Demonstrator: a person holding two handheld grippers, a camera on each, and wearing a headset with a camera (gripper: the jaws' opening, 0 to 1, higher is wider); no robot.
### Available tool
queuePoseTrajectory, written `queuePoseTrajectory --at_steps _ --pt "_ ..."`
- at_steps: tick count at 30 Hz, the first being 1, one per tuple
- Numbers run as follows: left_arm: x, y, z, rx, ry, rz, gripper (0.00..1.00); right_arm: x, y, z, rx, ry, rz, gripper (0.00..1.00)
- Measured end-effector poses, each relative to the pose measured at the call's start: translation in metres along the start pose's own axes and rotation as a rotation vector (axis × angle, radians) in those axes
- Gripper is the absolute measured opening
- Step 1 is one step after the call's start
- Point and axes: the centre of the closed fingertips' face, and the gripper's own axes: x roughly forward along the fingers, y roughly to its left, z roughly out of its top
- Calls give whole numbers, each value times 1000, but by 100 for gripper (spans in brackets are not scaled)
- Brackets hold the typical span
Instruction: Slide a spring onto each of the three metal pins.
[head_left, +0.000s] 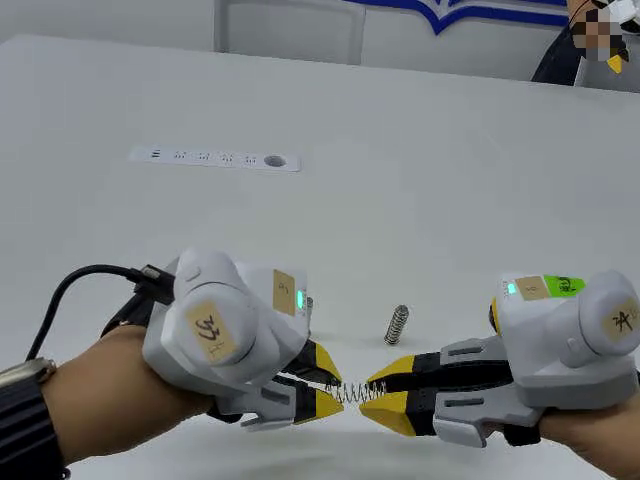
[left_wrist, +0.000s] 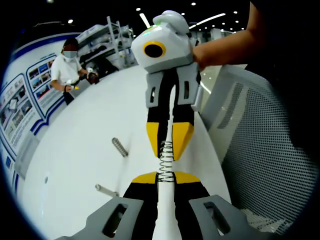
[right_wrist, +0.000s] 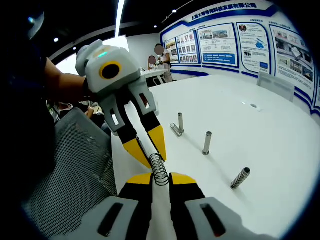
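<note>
Nearest the person, the left gripper, white-bodied with black fingers and yellow tips, has its jaws drawn almost together on a slim grey metal pin that juts out from between the tips. Facing it tip to tip, the right gripper of the same make has its jaws just as nearly closed, pinching the far end of a thin steel coil spring. The spring bridges the short gap between the two pairs of yellow tips, just above the white table, and its near coils meet the end of the held pin; whether the pin is already inside them cannot be told. A black cable loops away from the back of the left gripper over the wrist. A little beyond the gap, a second short coil spring rests on the table, tilted and apart from both grippers. Left of it, just behind the left gripper's body, a grey metal pin stands upright. Farther along, another upright pin has a third spring lying right beside its foot. Well beyond these, a long white socket strip lies flat in the tabletop. At the far right corner of the table is a person in dark clothing.
</note>
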Motion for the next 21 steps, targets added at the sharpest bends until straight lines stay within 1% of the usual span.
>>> queuePoseTrajectory --at_steps 6,12,21 --pt "1 1 -2 -3 1 1 10 1 3 4 -15 13 3 12" --pt "1 1 -2 -13 -4 0 10 2 8 20 -68 28 11 12" --pt "3 -1 -1 -17 -8 -5 10 9 15 31 -182 117 13 12"
